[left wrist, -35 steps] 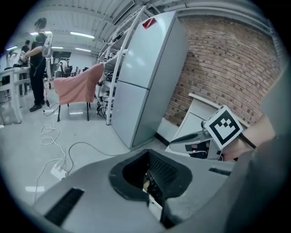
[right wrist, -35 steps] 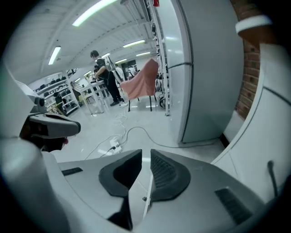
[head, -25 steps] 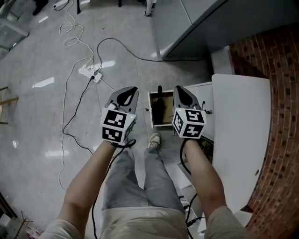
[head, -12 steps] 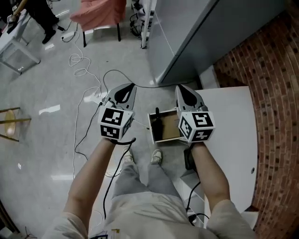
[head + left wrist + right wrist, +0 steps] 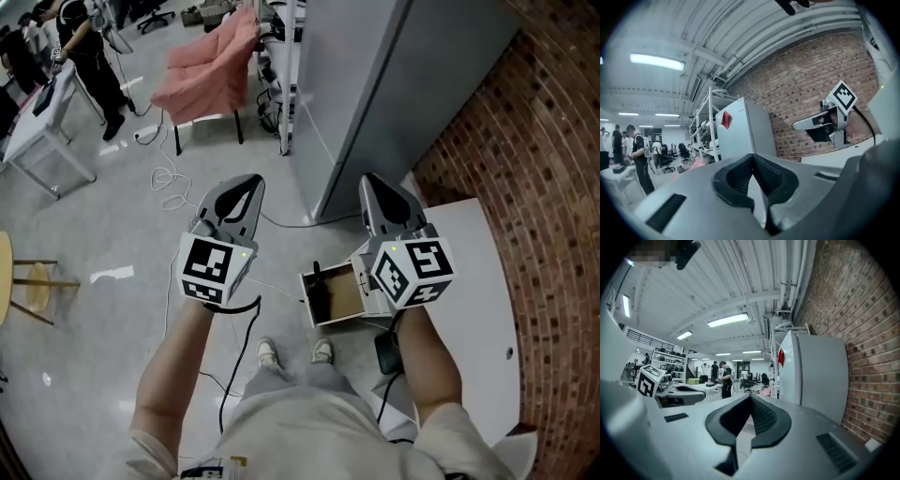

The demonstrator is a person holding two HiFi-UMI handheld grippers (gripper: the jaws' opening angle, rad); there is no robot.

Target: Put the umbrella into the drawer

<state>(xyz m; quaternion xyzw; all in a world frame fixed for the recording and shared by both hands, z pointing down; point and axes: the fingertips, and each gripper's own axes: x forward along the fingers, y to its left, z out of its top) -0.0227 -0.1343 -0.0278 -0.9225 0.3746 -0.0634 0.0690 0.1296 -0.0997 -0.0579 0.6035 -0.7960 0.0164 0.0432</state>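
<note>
Far below, in the head view, the small drawer [image 5: 349, 292] of the white cabinet [image 5: 483, 309] stands pulled out. A black folded umbrella [image 5: 319, 294] lies along the drawer's left side. Both grippers are held high above it, level and pointing away from me. My left gripper [image 5: 246, 187] hangs over the floor to the left of the drawer, shut and empty [image 5: 752, 157]. My right gripper [image 5: 373, 186] is above the cabinet's near corner, also shut with nothing between its jaws [image 5: 751, 397]. Each gripper view shows the other gripper: the right gripper [image 5: 825, 124], the left gripper [image 5: 679, 393].
A tall grey cabinet [image 5: 375, 94] stands ahead, with a brick wall [image 5: 534, 131] to the right. A pink chair [image 5: 206, 66], white cables [image 5: 169, 178] on the floor, a white table [image 5: 37, 131] with people [image 5: 89, 56] beside it and a wooden stool [image 5: 28, 281] are to the left.
Both grippers have risen a long way together, still shut. The view has risen too, so the drawer with the umbrella now lies farther below, and the room ahead has come into sight.
</note>
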